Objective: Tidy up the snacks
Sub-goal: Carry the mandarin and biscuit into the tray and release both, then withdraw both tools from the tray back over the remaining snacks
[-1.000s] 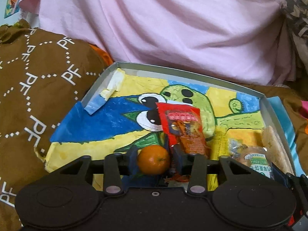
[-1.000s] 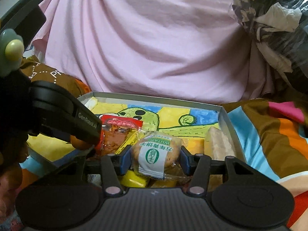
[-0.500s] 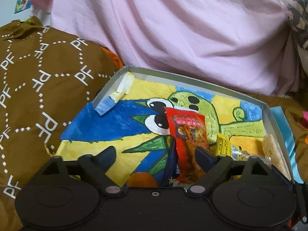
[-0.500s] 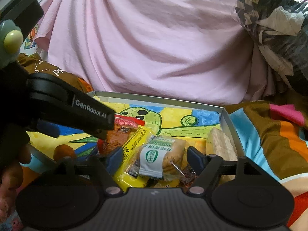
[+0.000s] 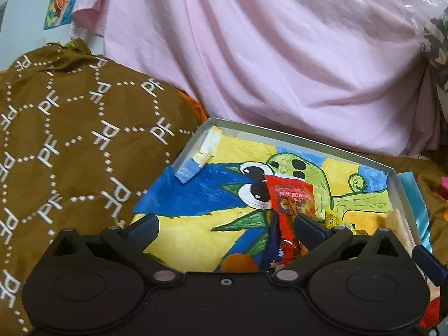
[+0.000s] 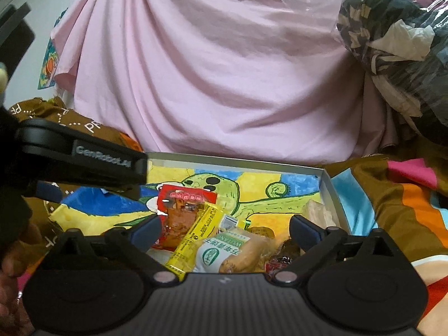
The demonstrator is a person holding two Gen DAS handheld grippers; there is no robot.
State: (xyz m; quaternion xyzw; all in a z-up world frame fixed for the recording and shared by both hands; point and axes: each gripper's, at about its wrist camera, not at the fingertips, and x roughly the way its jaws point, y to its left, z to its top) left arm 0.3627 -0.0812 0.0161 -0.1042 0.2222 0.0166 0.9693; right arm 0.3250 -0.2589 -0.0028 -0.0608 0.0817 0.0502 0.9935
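We take the shallow box (image 6: 330,193) as our landmark. In it, near its front right corner, we see the snacks: the jerky packet (image 6: 179,210) at the left, the long stick packet (image 6: 196,238) beside it, the wrapped bun (image 6: 232,252) in front, a wafer (image 6: 319,212) against the right wall. The mandarin (image 5: 238,263) lies left of them. A draped sheet (image 6: 224,70) hangs behind the box, a cushion (image 5: 70,140) at its left

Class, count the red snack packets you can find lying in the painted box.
2, maybe more hidden. One red packet lies mid-box over the drawn eyes, partly under the yellow packet. A smaller dark-red wrapper peeks out beside the green-label bun.
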